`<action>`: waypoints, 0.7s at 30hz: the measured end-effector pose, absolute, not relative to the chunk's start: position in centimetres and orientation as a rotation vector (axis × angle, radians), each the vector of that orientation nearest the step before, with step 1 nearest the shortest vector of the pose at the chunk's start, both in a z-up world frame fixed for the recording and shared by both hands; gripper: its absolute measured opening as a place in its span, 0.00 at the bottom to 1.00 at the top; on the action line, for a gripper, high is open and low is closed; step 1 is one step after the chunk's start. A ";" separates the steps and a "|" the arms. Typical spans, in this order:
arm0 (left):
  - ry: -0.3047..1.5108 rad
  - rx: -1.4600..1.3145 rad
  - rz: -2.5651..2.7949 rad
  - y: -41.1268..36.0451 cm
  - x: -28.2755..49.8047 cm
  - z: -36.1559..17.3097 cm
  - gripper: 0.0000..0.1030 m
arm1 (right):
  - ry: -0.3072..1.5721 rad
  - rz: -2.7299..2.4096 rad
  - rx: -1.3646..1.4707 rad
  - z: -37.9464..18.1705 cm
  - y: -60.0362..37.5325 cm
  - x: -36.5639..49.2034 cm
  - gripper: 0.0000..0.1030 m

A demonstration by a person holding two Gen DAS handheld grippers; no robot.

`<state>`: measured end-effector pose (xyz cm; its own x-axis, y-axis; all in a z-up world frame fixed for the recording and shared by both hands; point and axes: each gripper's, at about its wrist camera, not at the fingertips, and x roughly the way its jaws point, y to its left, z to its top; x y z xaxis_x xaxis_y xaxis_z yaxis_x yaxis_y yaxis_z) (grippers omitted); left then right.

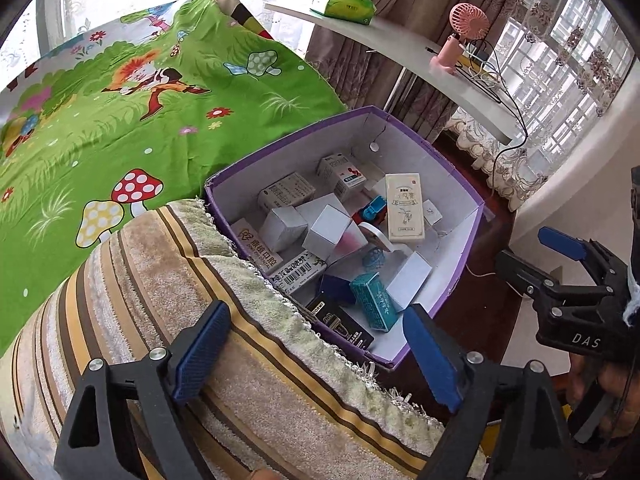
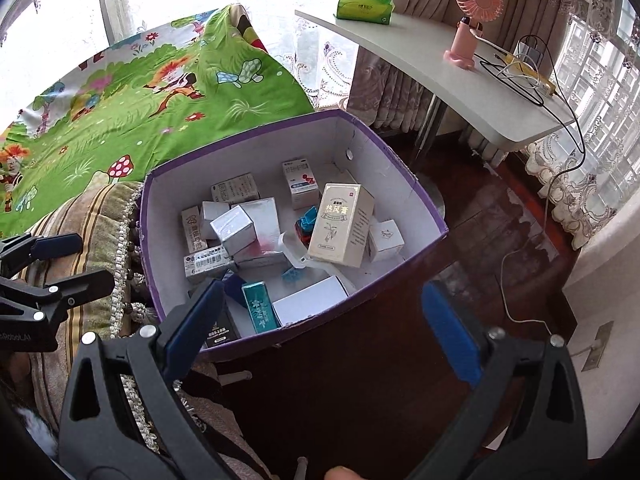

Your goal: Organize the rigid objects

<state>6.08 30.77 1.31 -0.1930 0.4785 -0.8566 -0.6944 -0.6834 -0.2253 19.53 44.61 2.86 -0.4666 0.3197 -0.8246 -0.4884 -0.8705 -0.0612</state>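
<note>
1. Left gripper [image 1: 316,360]: fingers spread wide, nothing between, poised over striped towel [image 1: 168,300].
2. Right gripper [image 2: 320,340]: fingers wide apart, empty.
3. Small cartons heaped in purple box [image 2: 400,200], just ahead of both fingertips.
4. Teal carton [image 2: 260,310] nearest: judged light, stiff, crushable; take across narrow flat faces.

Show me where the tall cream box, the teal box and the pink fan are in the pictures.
tall cream box [image 2: 340,222]: right wrist view, on its printed front face.
teal box [image 1: 372,300]: left wrist view, on its long top face.
pink fan [image 2: 479,0]: right wrist view, on the round grille.
</note>
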 end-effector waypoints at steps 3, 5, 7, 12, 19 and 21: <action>0.296 -1.289 1.951 31.0 6.2 1.3 0.87 | 0.250 2.329 -1.267 2.7 44.6 19.5 0.97; 0.298 -1.289 1.951 30.9 6.2 1.2 0.87 | 0.247 2.324 -1.274 2.6 44.6 19.5 0.97; 0.284 -1.292 1.947 30.8 6.1 1.2 0.87 | 0.248 2.324 -1.279 2.6 44.6 19.5 0.97; 0.302 -1.291 1.946 31.0 6.2 1.2 0.87 | 0.247 2.324 -1.288 2.5 44.5 19.2 0.97; 0.302 -1.291 1.946 31.0 6.2 1.2 0.87 | 0.244 2.325 -1.296 2.4 44.4 19.2 0.97; 0.303 -1.291 1.946 31.1 6.2 1.2 0.87 | 0.247 2.324 -1.295 2.4 44.4 19.2 0.97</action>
<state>6.21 31.08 1.17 -0.1934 0.4647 -0.8641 -0.7051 -0.6782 -0.2069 19.21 44.45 2.38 -0.4473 0.3092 -0.8392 -0.4788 -0.8753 -0.0673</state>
